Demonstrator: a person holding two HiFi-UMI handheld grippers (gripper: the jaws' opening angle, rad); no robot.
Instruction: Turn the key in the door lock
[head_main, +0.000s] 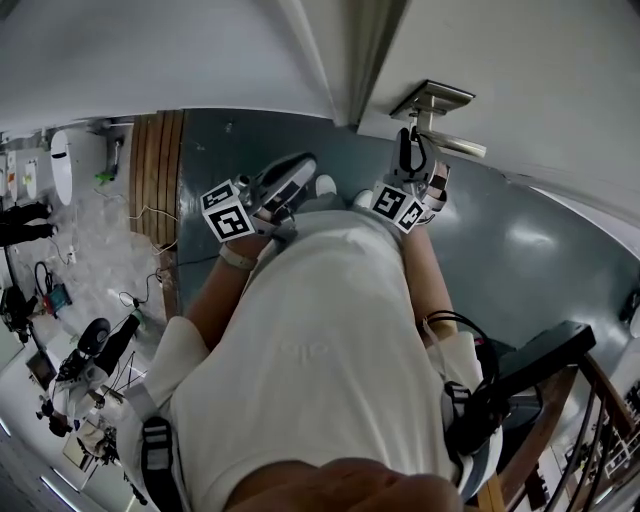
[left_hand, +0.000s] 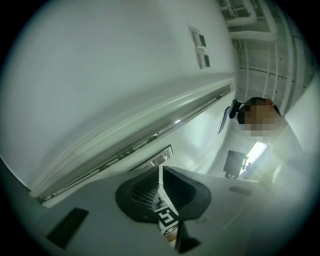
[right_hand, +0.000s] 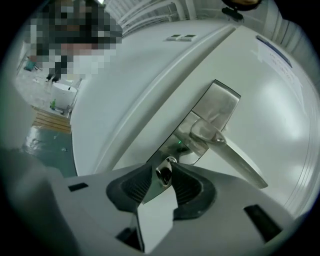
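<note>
Two grippers: the left gripper (left_hand: 160, 181), at ten o'clock of the person's torso, has its dark ribbed pads drawn together on nothing. The right gripper (right_hand: 165, 181) pinches the small silver metal key (right_hand: 163, 171). The key sits in the brushed-steel lock plate (right_hand: 220, 102), at seven o'clock from the silver lever handle (right_hand: 232, 152) on the white door (right_hand: 150, 70).

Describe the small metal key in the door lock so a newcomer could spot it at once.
On the white door, find the rectangular brushed-metal plate carrying the long silver lever handle. Beyond the lever's pivot, the small shiny metal key sticks out of that plate, held in the right gripper. Unlike the lever, it is tiny and rounded.
</note>
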